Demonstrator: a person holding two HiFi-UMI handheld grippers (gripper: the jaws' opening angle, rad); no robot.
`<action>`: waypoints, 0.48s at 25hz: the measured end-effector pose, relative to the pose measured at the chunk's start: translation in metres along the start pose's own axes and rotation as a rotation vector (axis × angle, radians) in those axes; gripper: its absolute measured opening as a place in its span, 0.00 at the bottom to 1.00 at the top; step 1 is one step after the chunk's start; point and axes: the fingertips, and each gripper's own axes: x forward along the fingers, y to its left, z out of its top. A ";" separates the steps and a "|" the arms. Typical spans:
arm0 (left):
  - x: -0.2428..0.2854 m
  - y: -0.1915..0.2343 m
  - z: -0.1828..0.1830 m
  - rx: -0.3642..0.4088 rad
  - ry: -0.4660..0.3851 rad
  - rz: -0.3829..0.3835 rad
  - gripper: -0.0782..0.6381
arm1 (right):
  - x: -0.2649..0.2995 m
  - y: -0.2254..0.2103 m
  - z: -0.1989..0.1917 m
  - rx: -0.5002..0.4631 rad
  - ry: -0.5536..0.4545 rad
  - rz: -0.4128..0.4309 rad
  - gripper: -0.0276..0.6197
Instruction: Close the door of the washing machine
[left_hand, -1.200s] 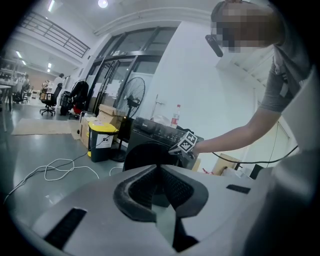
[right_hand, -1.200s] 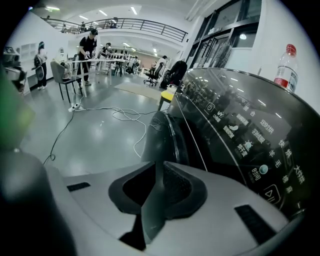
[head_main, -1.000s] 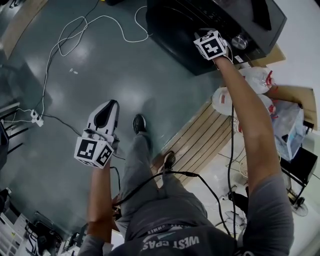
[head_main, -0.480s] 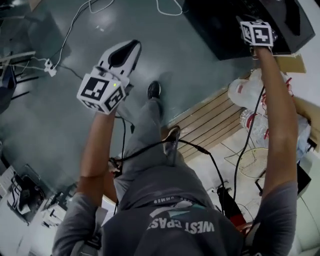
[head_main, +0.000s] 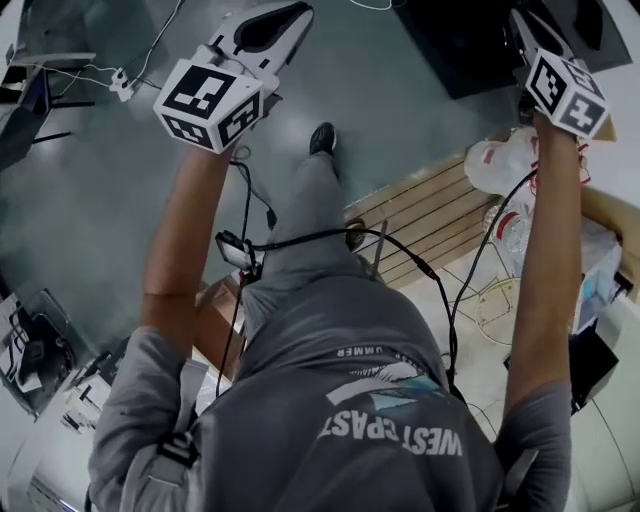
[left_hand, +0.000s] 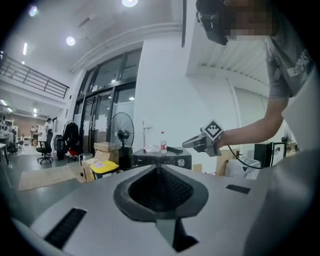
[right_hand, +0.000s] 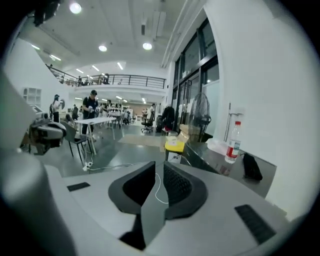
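The dark washing machine (head_main: 470, 45) stands at the top of the head view; its door is not visible in any view. My right gripper (head_main: 520, 22) hangs over the machine's right part, and its jaws stand a narrow gap apart with nothing between them (right_hand: 156, 165). In the right gripper view, the machine's flat top (right_hand: 210, 157) carries a bottle (right_hand: 232, 142). My left gripper (head_main: 295, 12) is held up over the grey floor, left of the machine, shut and empty (left_hand: 159, 169). The left gripper view shows the machine (left_hand: 160, 161) far ahead.
A wooden pallet (head_main: 430, 210) and plastic bags (head_main: 495, 165) lie right of the person's legs. A power strip (head_main: 120, 85) with cables sits on the floor at left. A standing fan (left_hand: 121, 131) and boxes (left_hand: 102, 167) are beside the machine. People work at tables (right_hand: 92, 107) far off.
Both grippers have risen toward the top of the head view. The right gripper has moved away from the machine's front to its right side. The head camera has tilted back toward the body.
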 end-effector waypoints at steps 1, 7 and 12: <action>-0.008 -0.007 0.007 0.016 -0.010 -0.004 0.16 | -0.021 0.010 0.009 0.004 -0.036 0.004 0.15; -0.056 -0.055 0.043 0.097 -0.059 -0.028 0.16 | -0.139 0.065 0.037 -0.010 -0.164 0.069 0.13; -0.096 -0.084 0.069 0.131 -0.098 -0.028 0.16 | -0.230 0.111 0.057 0.025 -0.270 0.122 0.12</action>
